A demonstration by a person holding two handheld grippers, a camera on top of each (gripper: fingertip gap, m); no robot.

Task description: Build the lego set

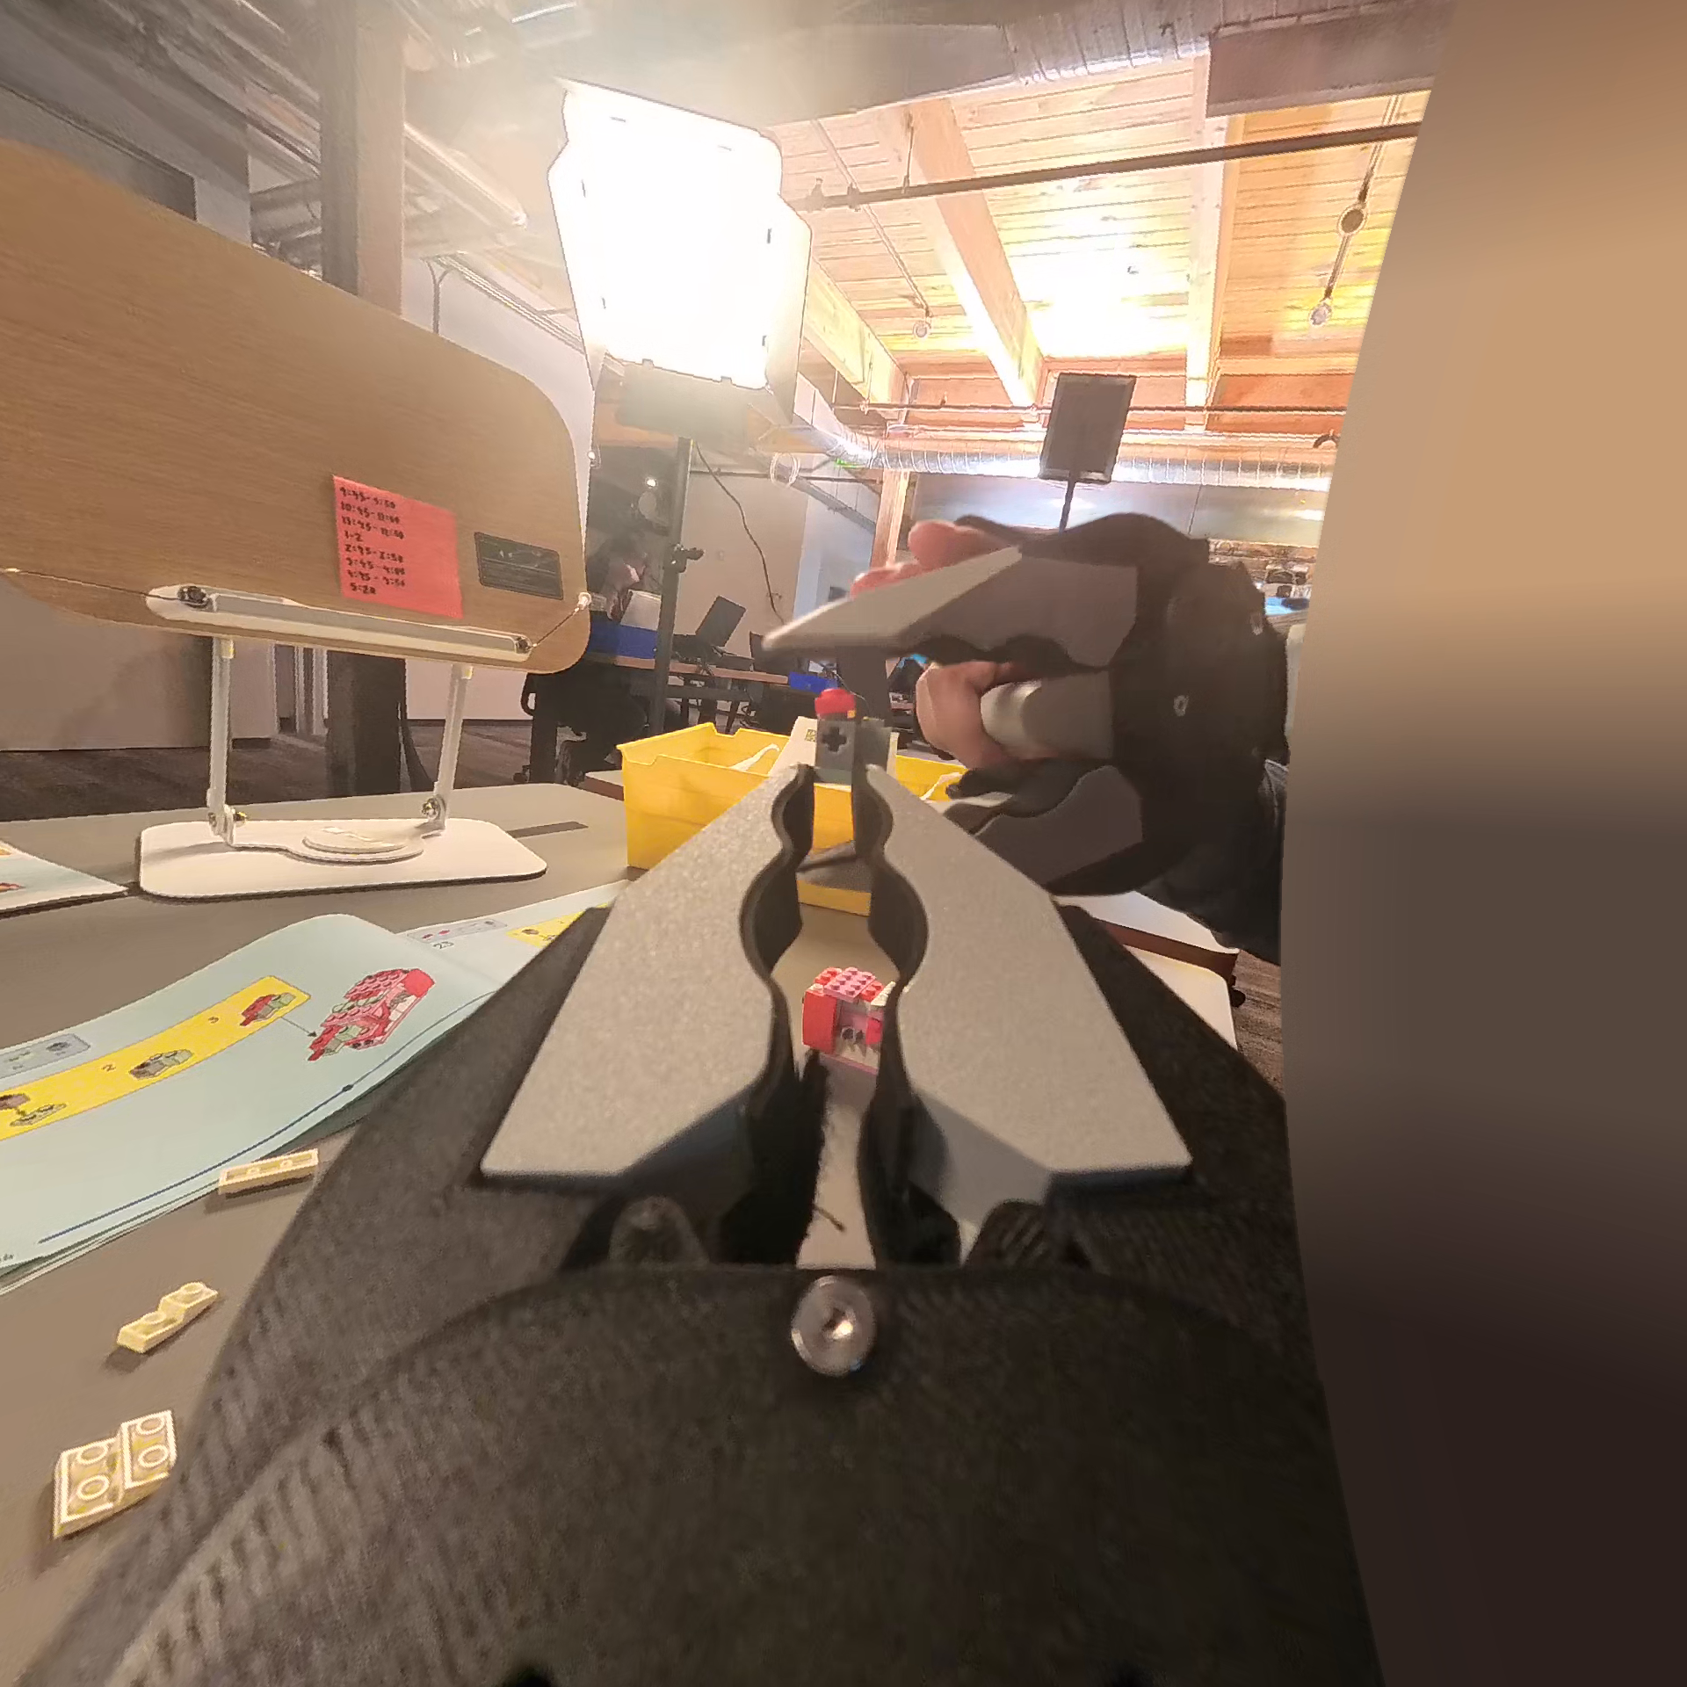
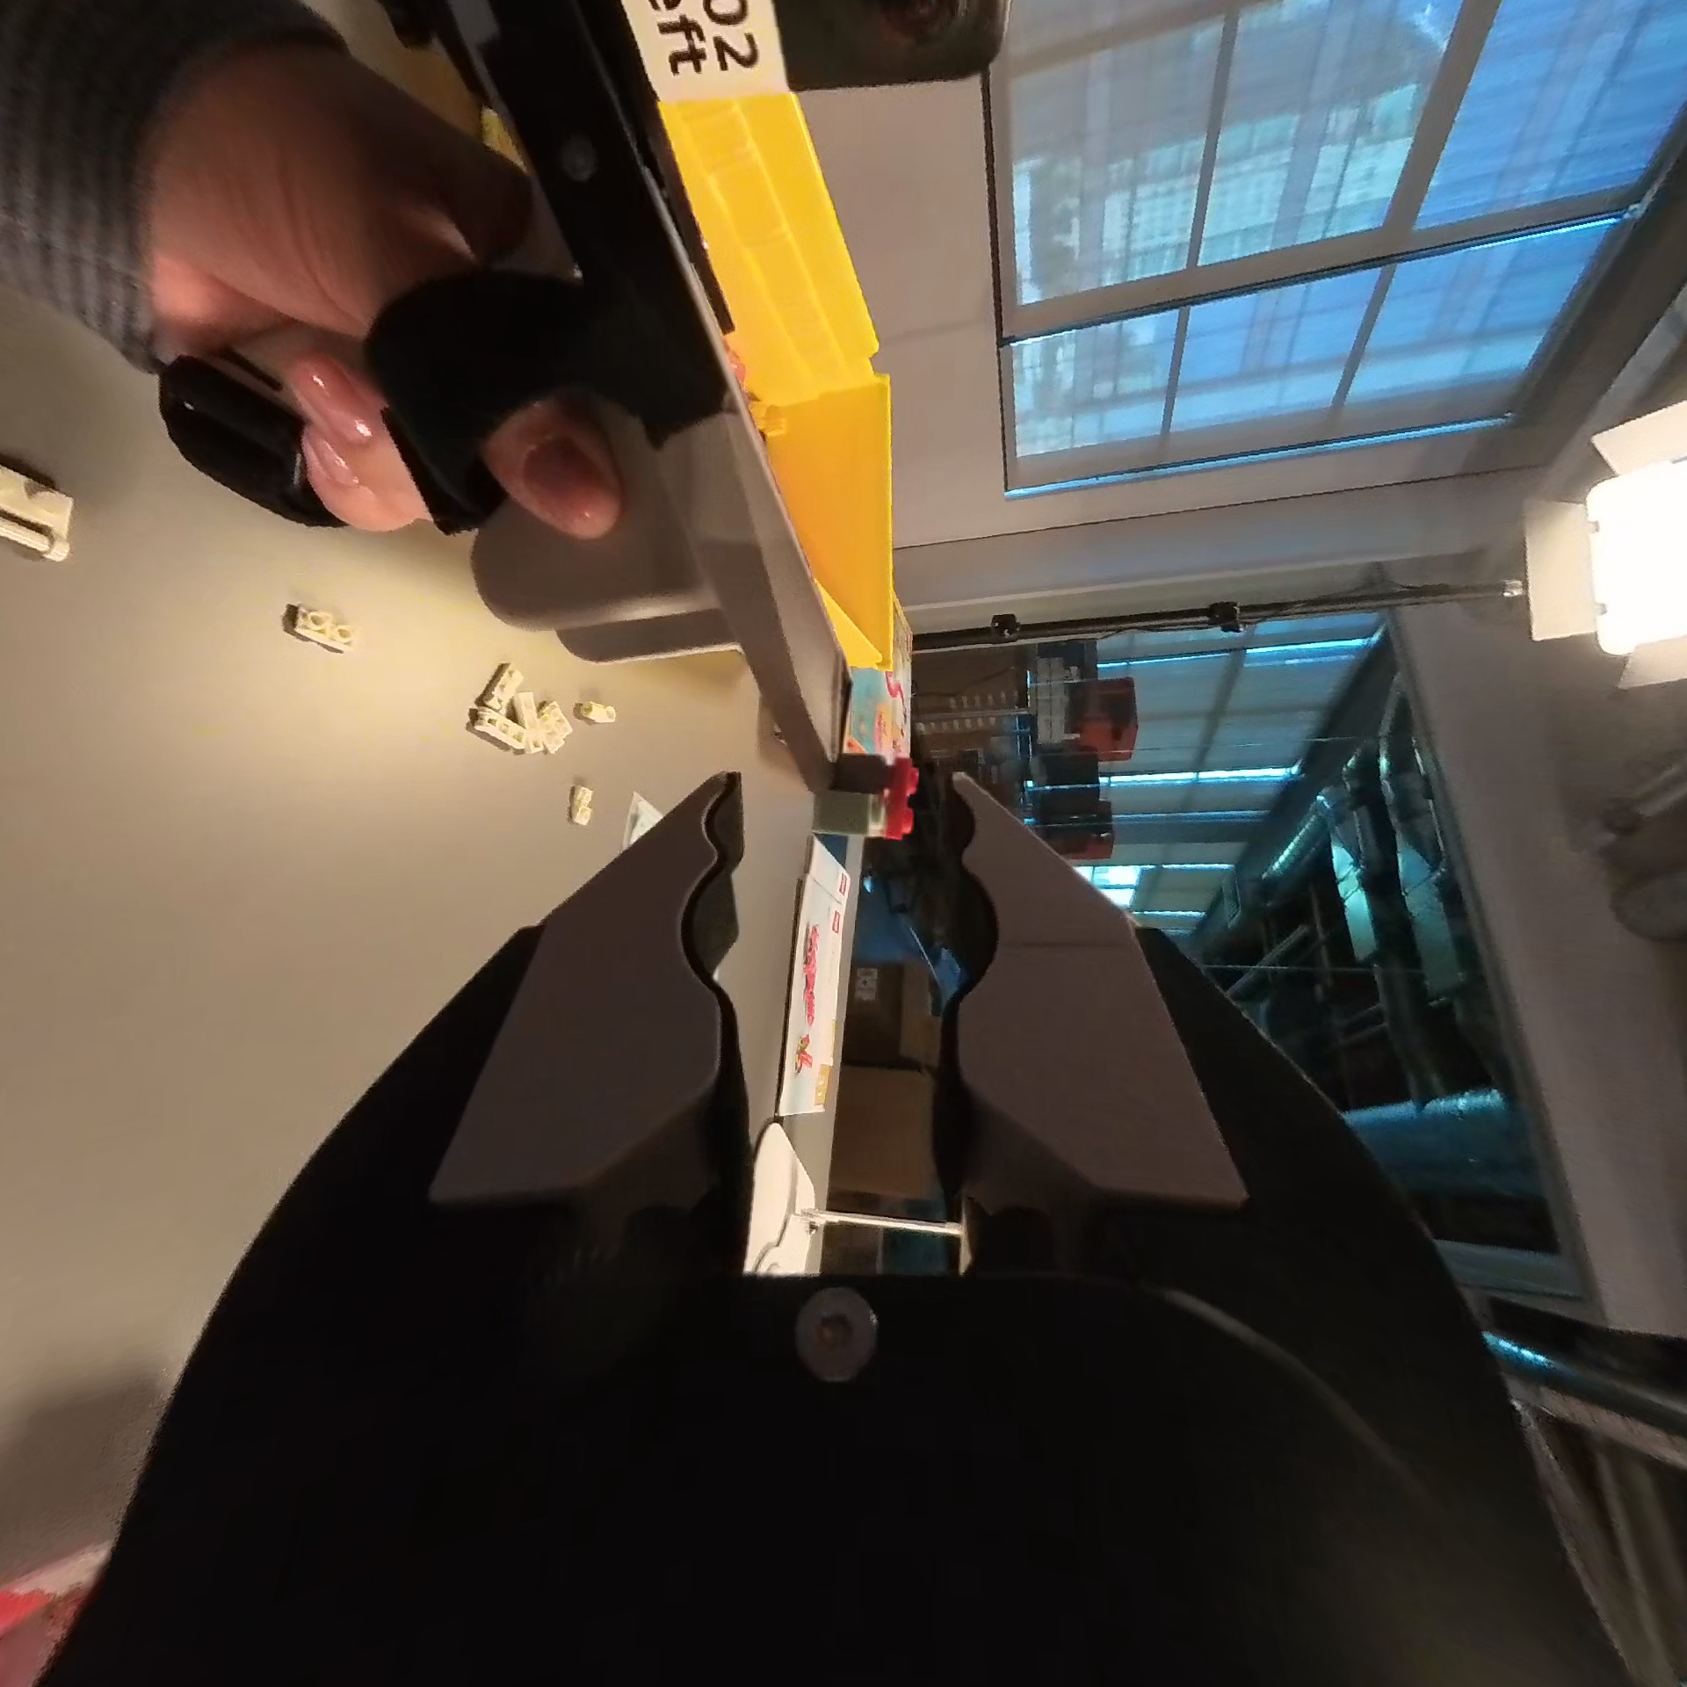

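Grey table (image 1: 82, 986) | left tongs (image 1: 833, 776) pinching grey-red brick piece (image 1: 838, 730) | right tongs (image 2: 844, 794) spread sideways

You have two grippers (image 1: 833, 776) (image 2: 844, 803), one yellow bin (image 1: 694, 794), one booklet stand (image 1: 301, 639) and three loose cream pieces (image 1: 114, 1470) by your left gripper.

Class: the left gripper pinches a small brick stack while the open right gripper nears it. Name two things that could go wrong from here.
1. The grey brick stack with a red stud piece on top is pinched only at the left gripper fingertips; a sideways push might twist it free.
2. The right gripper, open around it, might close on the left fingers.
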